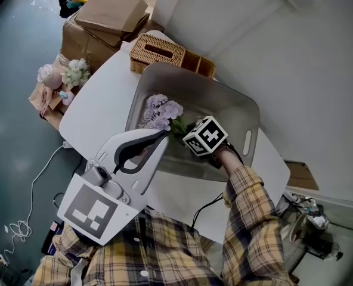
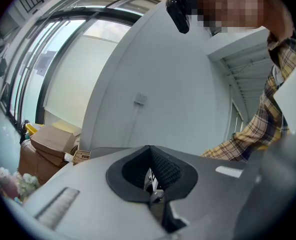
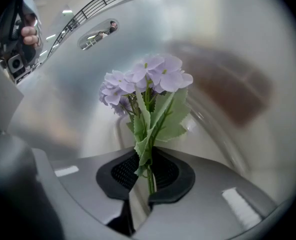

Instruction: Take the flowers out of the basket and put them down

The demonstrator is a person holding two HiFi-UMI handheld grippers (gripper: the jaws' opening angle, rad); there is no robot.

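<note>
Pointing steeply down, right hand-held gripper (image 3: 149, 184) clamps the flowers (image 3: 148, 79).

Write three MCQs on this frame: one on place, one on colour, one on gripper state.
1. Where is the green-leaved fabric flower bunch?
A. in the woven wicker box
B. over the grey metal tray with slot handles
C. on the brown cardboard boxes

2. What colour are its petals?
A. pale purple
B. red
C. yellow

3. What is the state of the right gripper?
A. open, empty
B. shut on the tray's rim
C. shut on the flower bunch's stem

Key:
1 B: the head view shows the blooms within the tray's outline.
2 A: the head view and the right gripper view both show lilac petals.
3 C: the right gripper view shows its pads pressed on the green stem.
</note>
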